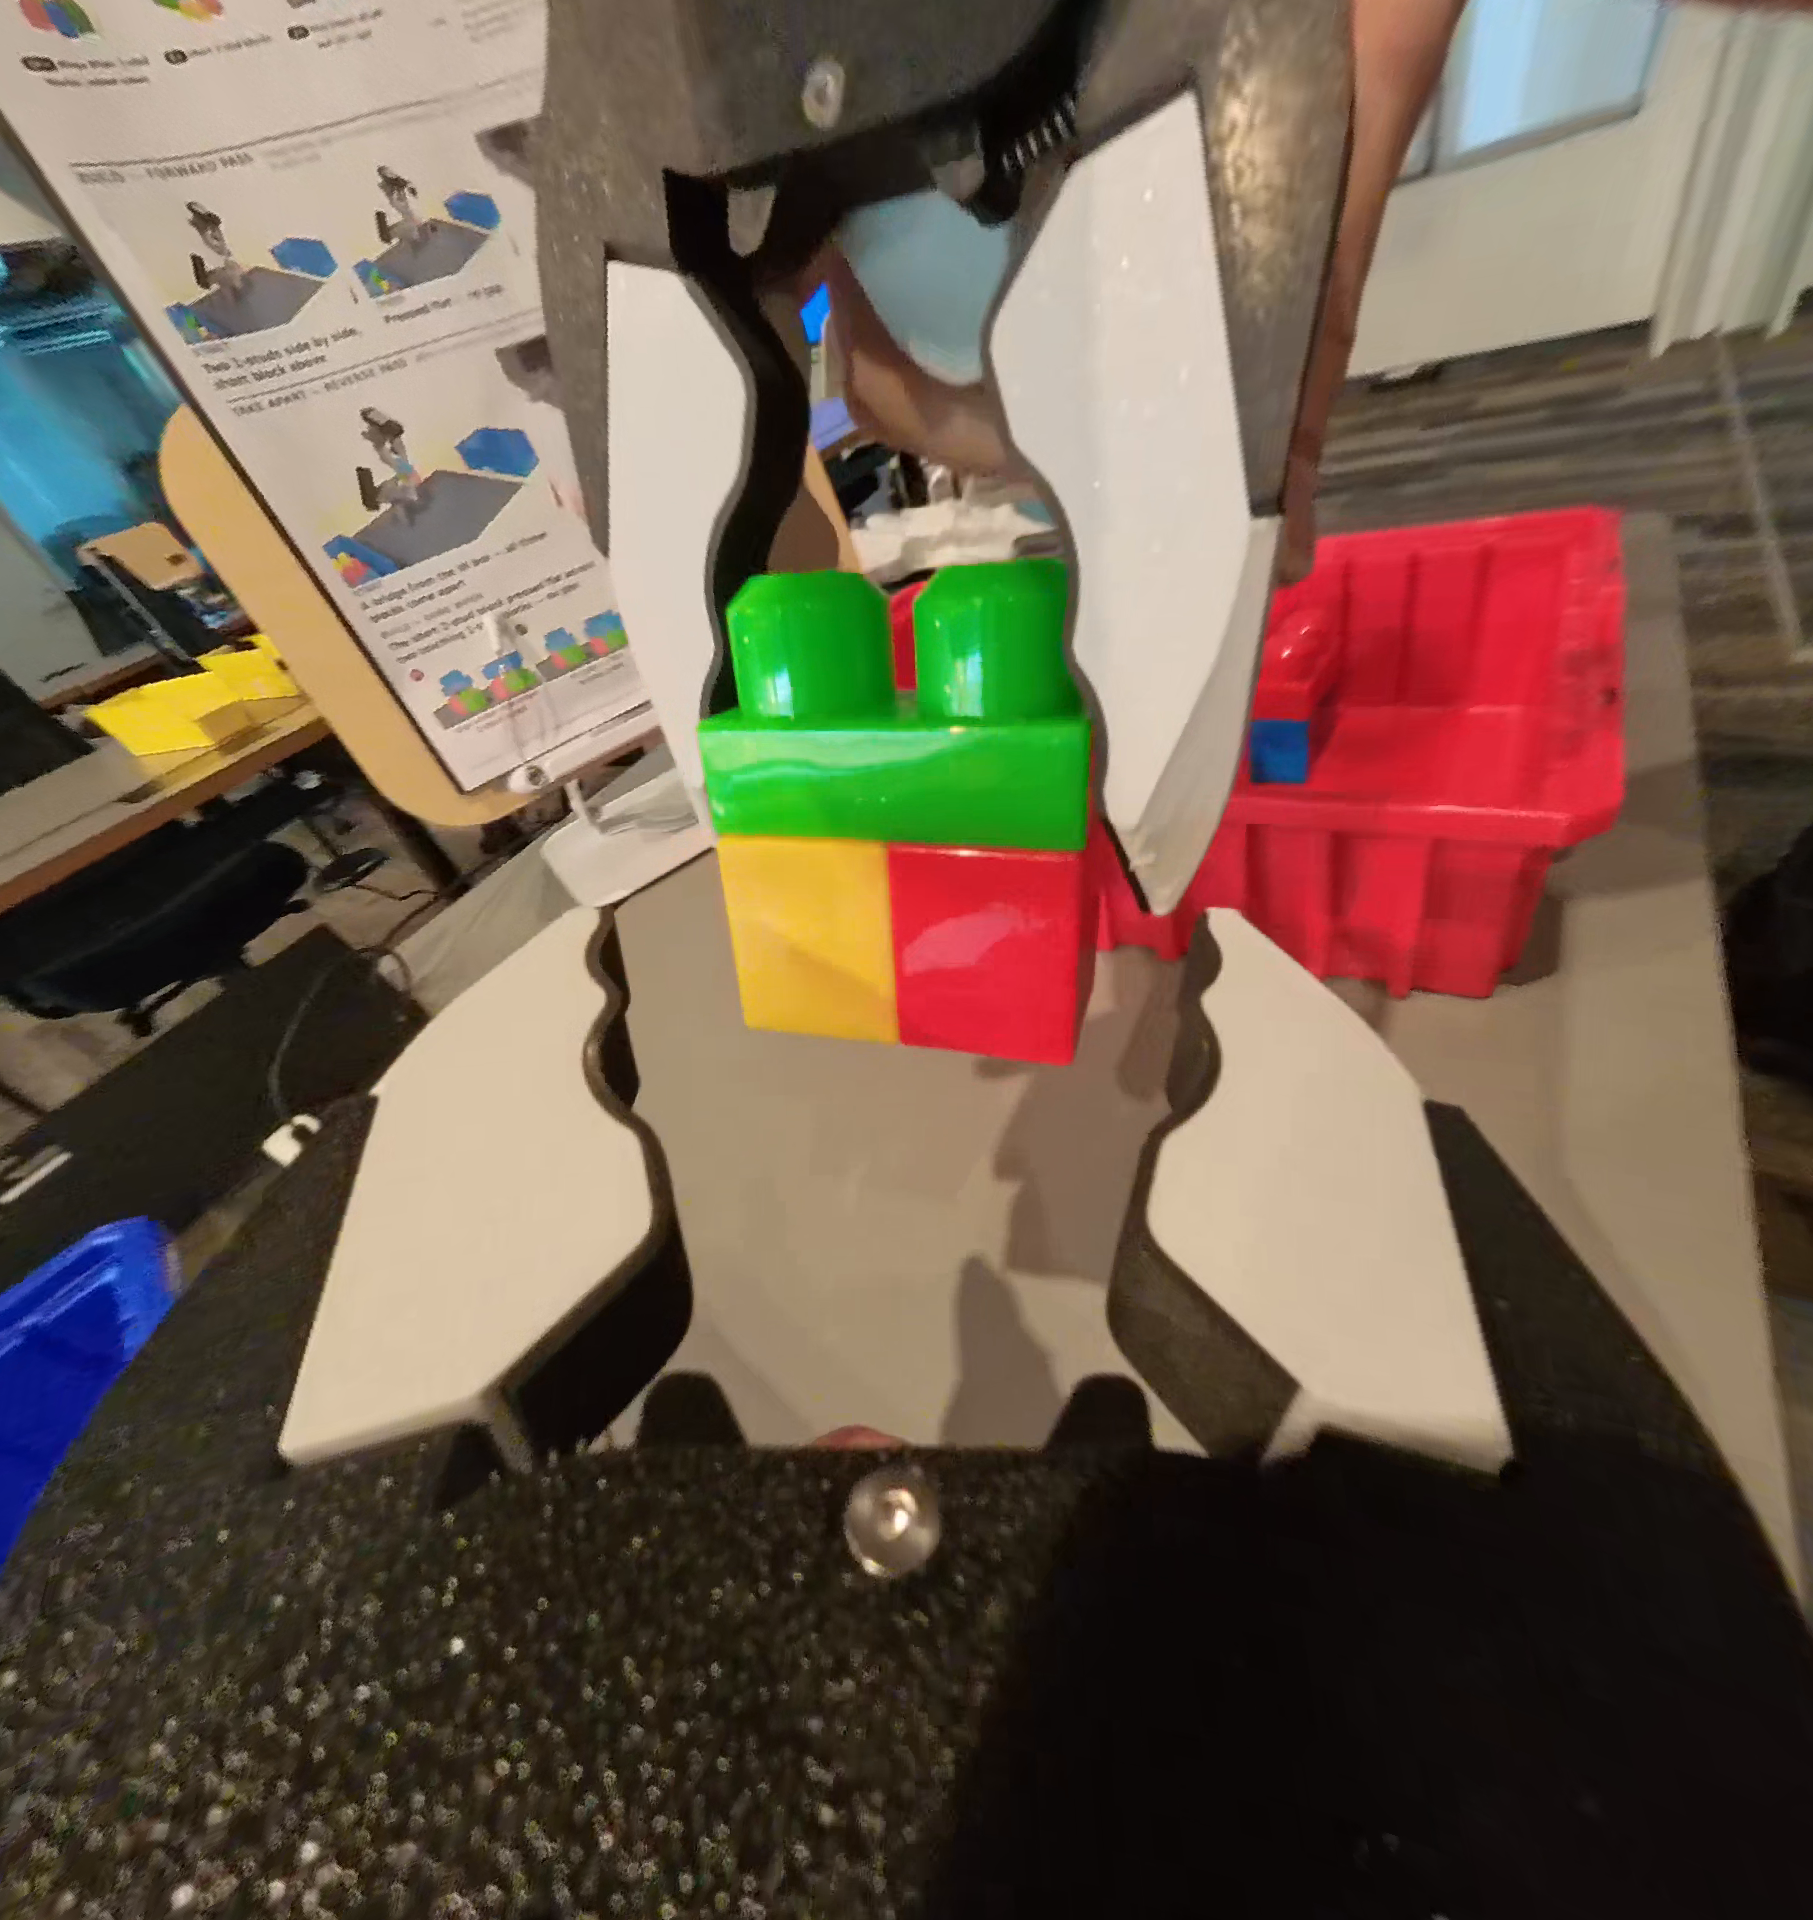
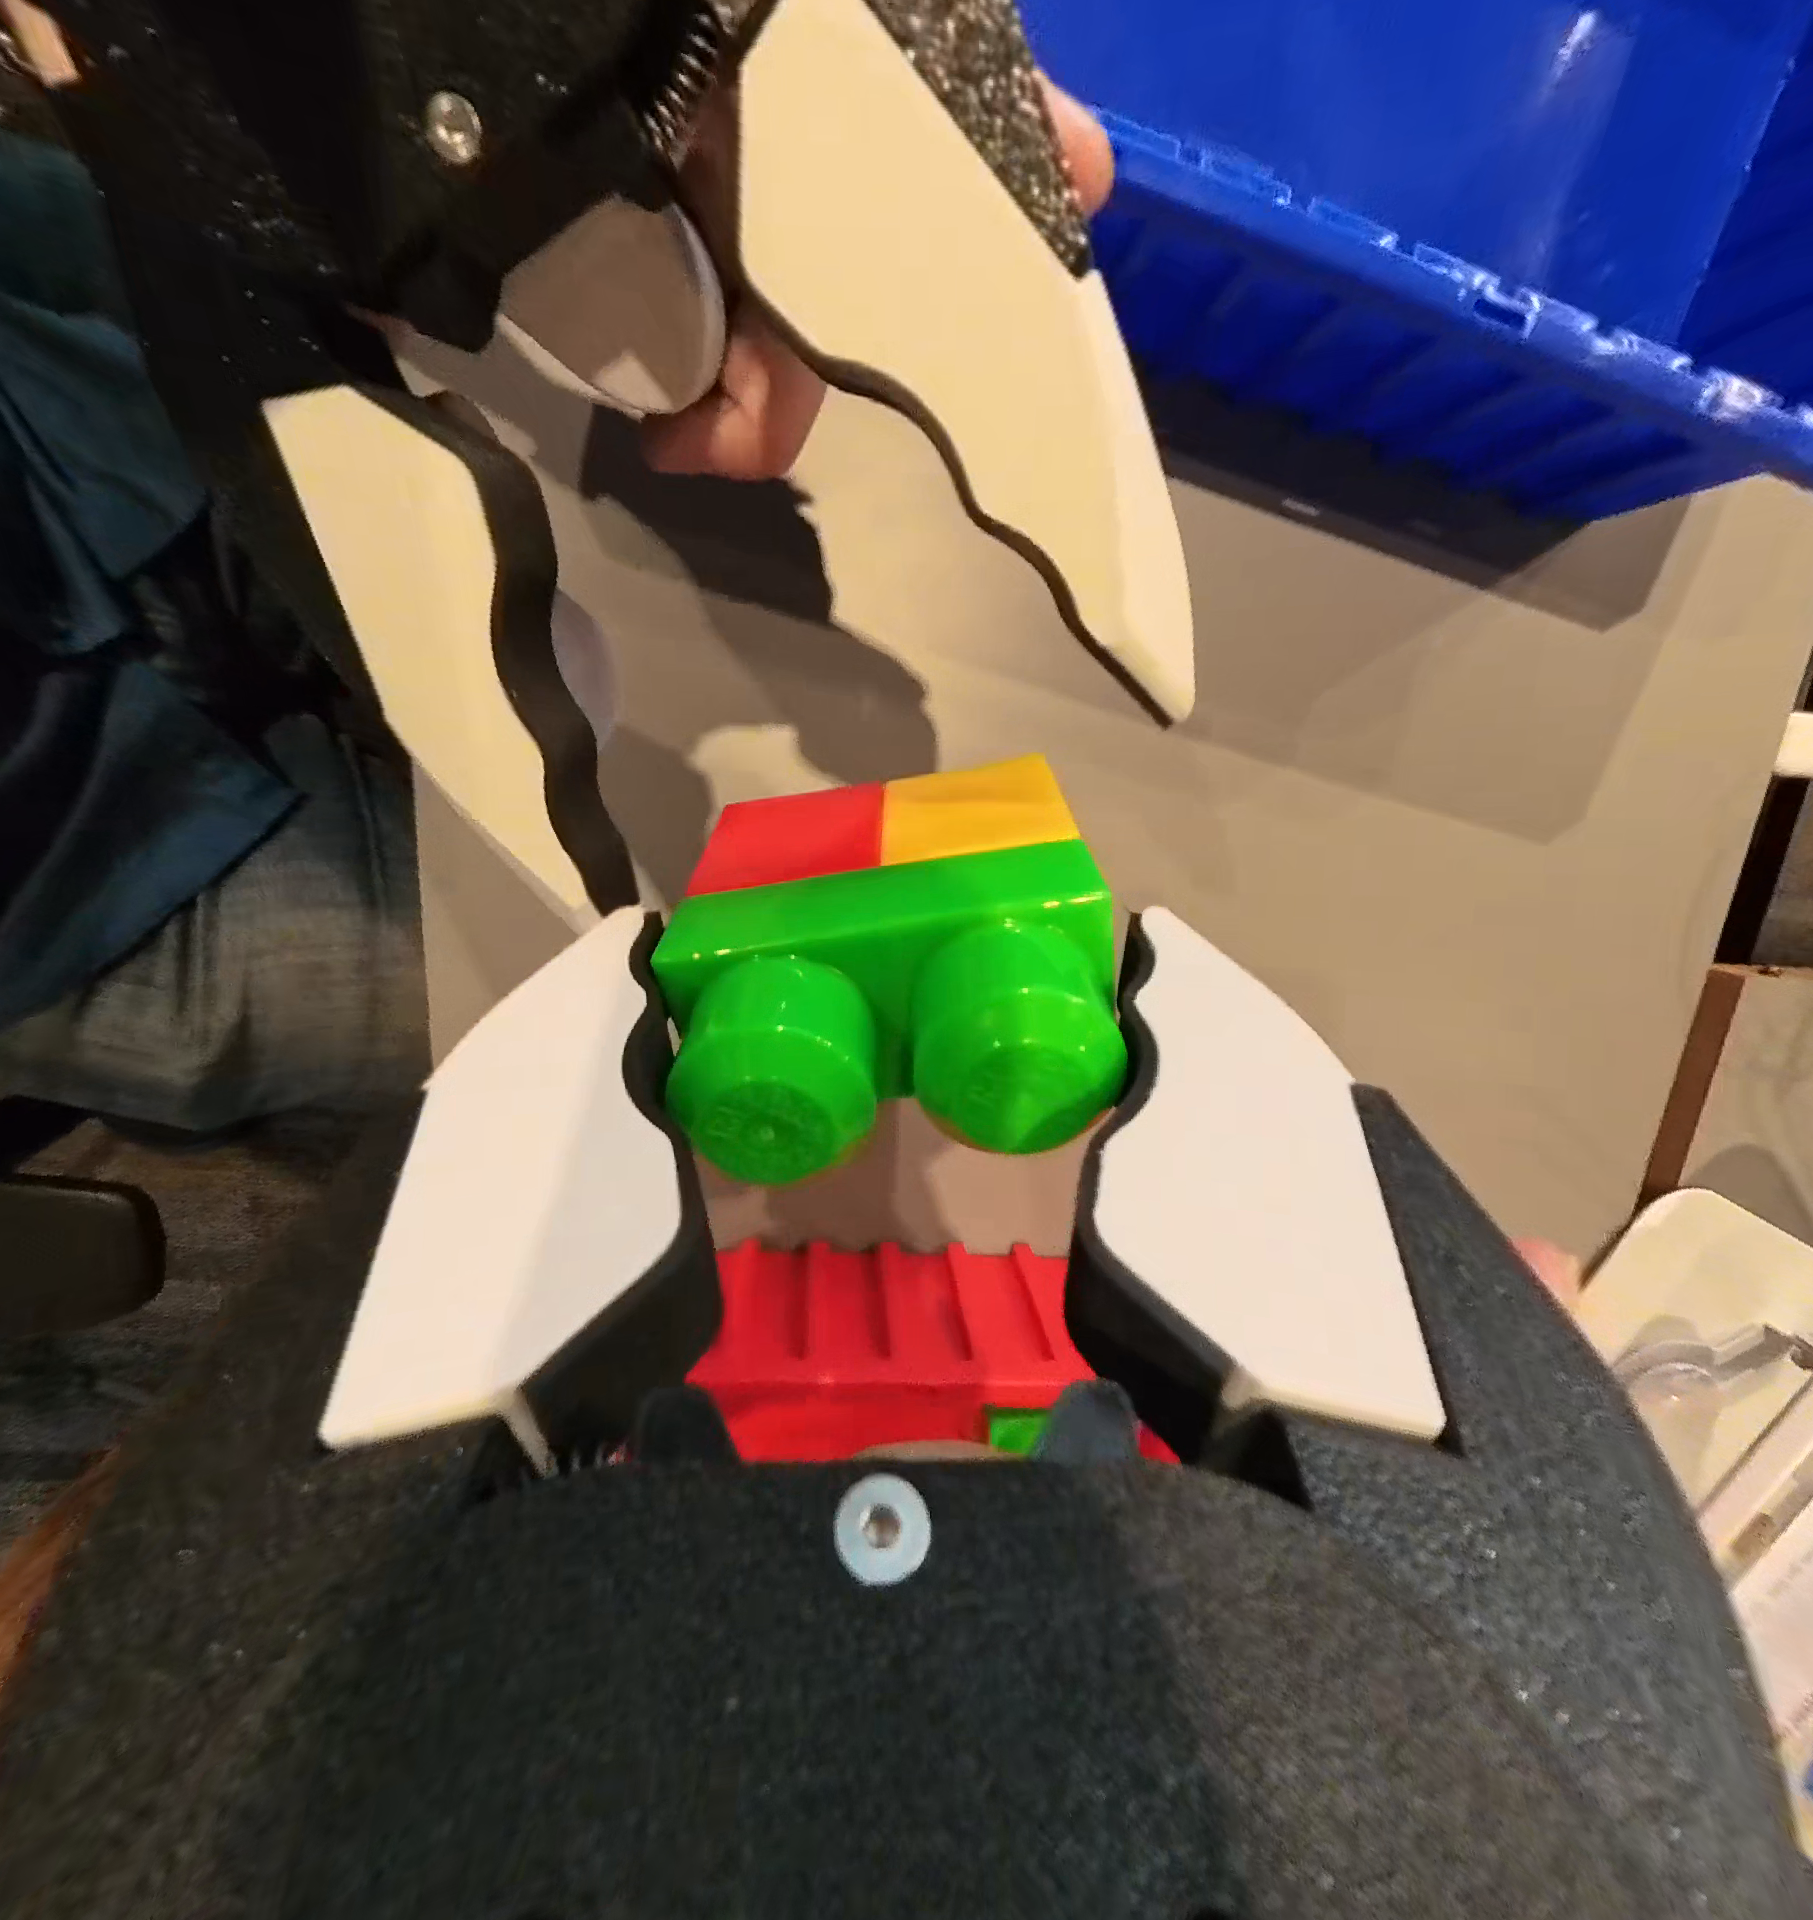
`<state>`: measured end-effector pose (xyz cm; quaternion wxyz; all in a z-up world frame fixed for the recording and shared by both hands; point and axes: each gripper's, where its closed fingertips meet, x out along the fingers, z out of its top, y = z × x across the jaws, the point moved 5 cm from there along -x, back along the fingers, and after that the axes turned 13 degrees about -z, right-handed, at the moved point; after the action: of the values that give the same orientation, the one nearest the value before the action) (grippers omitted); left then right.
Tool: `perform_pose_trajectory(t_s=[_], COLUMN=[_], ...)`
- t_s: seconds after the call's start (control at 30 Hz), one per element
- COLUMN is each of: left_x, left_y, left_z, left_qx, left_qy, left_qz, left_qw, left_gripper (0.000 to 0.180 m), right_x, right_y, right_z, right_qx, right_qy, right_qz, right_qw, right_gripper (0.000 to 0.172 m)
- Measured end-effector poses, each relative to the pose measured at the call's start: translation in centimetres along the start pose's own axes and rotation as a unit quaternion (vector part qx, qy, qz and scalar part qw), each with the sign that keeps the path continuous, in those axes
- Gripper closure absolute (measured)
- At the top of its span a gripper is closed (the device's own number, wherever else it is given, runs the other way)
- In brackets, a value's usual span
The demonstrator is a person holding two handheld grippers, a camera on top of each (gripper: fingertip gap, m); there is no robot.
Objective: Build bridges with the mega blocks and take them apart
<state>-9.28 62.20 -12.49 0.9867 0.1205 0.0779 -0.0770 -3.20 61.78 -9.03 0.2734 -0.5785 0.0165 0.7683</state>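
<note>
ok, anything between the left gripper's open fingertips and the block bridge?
Nothing. In the left wrist view only bare grey table shows between the left gripper and the bridge, which the right gripper holds by its green block.

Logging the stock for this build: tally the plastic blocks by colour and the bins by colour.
Green two-stud plastic block: 1
Yellow plastic block: 1
Red plastic block in the stack: 1
Small blue block inside the red bin: 1
Red plastic bin: 1
Blue plastic bin: 1
Total: 6

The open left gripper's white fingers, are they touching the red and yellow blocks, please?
Apart. The left wrist view shows grey table between both fingers and the red block and yellow block.
</note>
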Motion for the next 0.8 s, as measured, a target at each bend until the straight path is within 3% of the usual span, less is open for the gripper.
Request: perform_pose_trajectory(t_s=[0.3, 0.8], left_x=[0.0, 0.6], left_y=[-0.3, -0.8], left_z=[-0.3, -0.9], left_qx=[-0.009, -0.044], left_qy=[-0.005, -0.004], left_qz=[-0.042, -0.075], left_qw=[0.999, 0.996], left_gripper=[0.085, 0.079], right_x=[0.8, 1.0], right_y=[0.8, 1.4], right_z=[1.0, 1.0], right_qx=[0.005, -0.001], right_qy=[-0.017, -0.042], right_qz=[0.015, 0.015], right_qw=[1.000, 0.999], right_gripper=[0.089, 0.089])
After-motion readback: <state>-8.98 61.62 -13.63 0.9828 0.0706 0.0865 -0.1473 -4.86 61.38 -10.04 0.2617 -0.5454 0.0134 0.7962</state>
